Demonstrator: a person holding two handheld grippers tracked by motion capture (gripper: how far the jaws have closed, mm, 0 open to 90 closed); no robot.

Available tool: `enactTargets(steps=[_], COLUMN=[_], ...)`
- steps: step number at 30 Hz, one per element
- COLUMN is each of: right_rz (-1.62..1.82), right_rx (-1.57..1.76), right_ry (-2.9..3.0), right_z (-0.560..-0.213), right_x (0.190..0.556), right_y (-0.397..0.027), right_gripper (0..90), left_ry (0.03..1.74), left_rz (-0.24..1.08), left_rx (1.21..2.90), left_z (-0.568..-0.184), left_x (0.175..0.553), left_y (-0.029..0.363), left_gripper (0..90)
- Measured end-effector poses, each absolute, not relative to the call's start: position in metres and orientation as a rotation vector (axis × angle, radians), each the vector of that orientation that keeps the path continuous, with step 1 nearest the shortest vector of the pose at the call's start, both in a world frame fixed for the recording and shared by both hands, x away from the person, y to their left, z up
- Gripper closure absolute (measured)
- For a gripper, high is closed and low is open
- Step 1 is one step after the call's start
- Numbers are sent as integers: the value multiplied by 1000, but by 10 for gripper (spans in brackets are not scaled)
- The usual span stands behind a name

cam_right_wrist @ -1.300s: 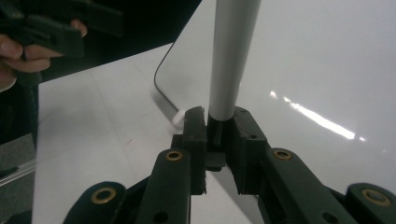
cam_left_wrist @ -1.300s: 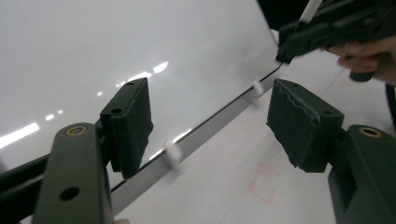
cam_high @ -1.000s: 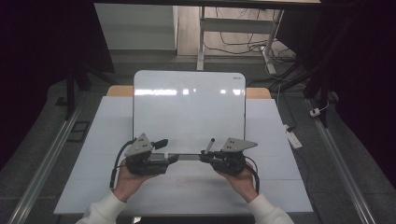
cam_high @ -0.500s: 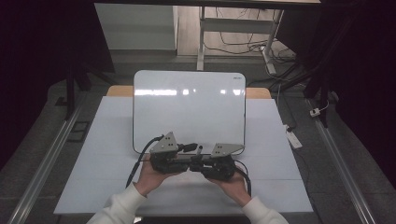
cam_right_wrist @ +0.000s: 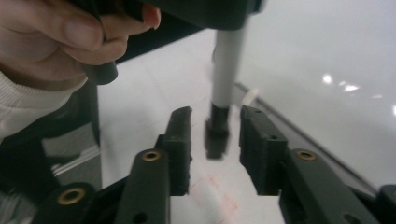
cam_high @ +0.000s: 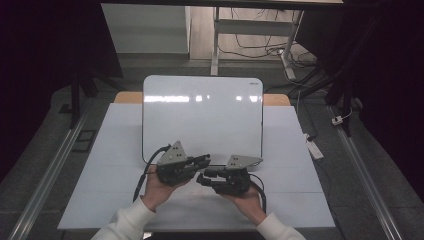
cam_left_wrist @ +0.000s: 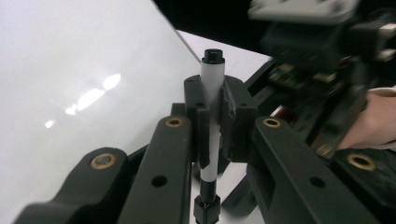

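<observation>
Whiteboard (cam_high: 202, 115) lies on the table (cam_high: 100, 165), seemingly behind both grippers.

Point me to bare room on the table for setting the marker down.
Free: table strip left of the whiteboard, the strip right of it, and the near right corner. Crowded: centre front, where left gripper and right gripper meet at the marker.

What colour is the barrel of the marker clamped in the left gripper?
White, with black ends on the marker; clearest in the left gripper view.

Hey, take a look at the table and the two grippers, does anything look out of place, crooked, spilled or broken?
Nothing stands out. The whiteboard lies flat and clean on the table. The left gripper is clamped on a marker, and the right gripper has just been opening, with the marker's black end between its jaws.
</observation>
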State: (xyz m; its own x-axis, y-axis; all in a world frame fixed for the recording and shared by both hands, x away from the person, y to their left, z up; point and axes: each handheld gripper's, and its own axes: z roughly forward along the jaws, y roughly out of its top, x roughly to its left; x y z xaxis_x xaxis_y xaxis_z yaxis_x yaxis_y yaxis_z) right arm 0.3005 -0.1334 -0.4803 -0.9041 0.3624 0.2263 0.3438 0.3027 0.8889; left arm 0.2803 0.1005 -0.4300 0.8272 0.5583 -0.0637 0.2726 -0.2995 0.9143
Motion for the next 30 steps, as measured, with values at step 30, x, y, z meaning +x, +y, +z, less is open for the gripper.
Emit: enactTargets(steps=[30], right_rz=[1306], right_rx=[1017], right_ry=[2117], right_z=[-493], right_x=[286], right_y=[-311], right_gripper=[471], left_ry=[1150], left_rz=[498], left_rx=[1672], left_z=[-378], left_x=[420], left_y=[223], left_gripper=[812])
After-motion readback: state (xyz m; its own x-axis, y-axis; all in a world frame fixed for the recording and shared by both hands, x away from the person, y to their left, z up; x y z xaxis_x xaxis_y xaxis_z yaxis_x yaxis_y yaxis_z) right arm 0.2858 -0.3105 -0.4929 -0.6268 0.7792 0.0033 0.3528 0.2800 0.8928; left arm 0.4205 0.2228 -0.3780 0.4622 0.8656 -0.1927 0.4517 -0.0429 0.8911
